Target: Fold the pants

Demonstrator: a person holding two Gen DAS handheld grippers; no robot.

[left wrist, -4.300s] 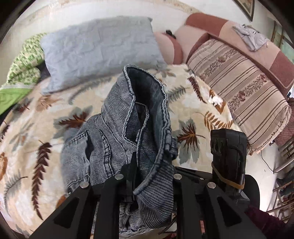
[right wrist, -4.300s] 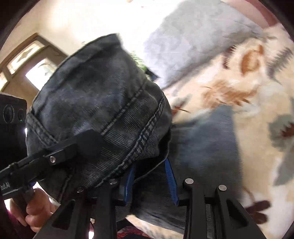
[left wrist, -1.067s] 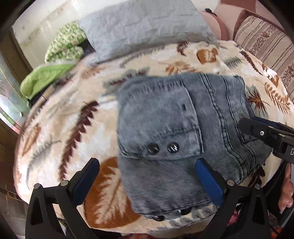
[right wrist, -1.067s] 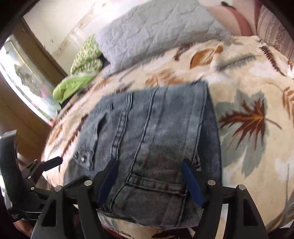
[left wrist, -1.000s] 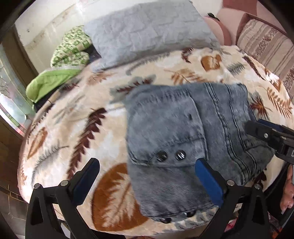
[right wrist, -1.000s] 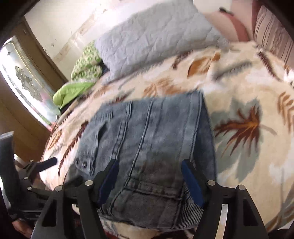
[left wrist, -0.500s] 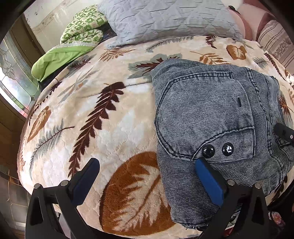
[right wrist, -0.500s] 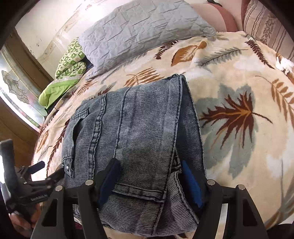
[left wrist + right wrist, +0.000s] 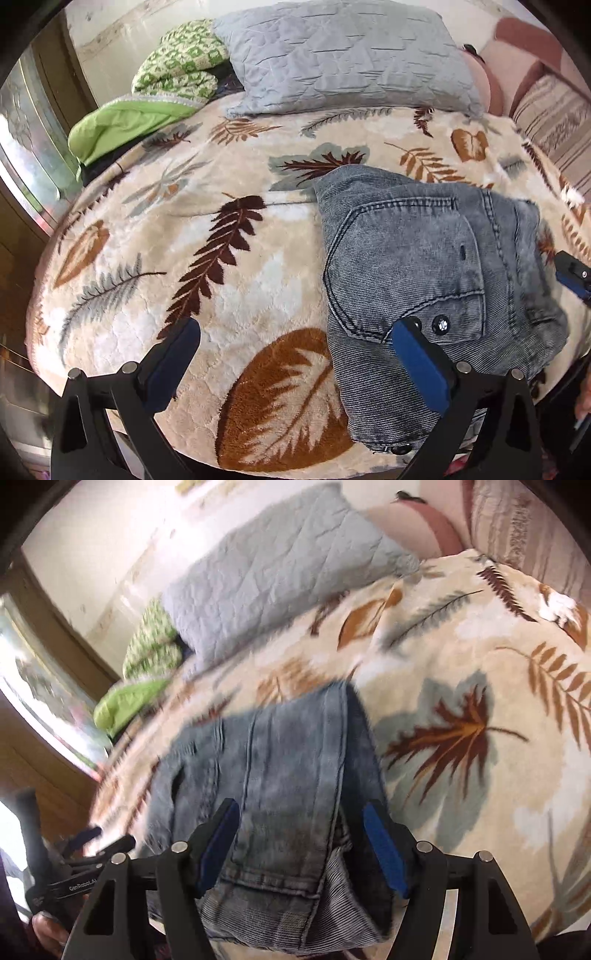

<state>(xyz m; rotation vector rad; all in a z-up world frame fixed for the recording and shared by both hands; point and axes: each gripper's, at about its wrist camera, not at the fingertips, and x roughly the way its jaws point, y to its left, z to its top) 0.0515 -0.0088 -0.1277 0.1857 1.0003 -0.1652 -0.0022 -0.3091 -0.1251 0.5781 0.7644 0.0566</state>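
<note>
Both tools shifted sideways since earlier, folded pants (image 9: 424, 266) flat on blanket (image 9: 229, 280), left tool (image 9: 295, 343) wide, right tool (image 9: 301, 840) seemingly wide, blurred.

Both wrist cameras look steeply down and forward from the bed's near edge, close over the folded pants (image 9: 424, 258) (image 9: 280, 775), sharing them, the leaf-print blanket (image 9: 221, 258) (image 9: 480, 664) and the grey pillow (image 9: 343, 55) (image 9: 273, 579) behind.

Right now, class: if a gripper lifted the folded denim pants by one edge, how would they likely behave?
The folded pants would probably sag and unfold, since the stacked layers lie loose at the near edge. The thick denim, pocket and metal snaps suggest some weight. On the plush blanket, a push would likely bunch them, not slide.
</note>
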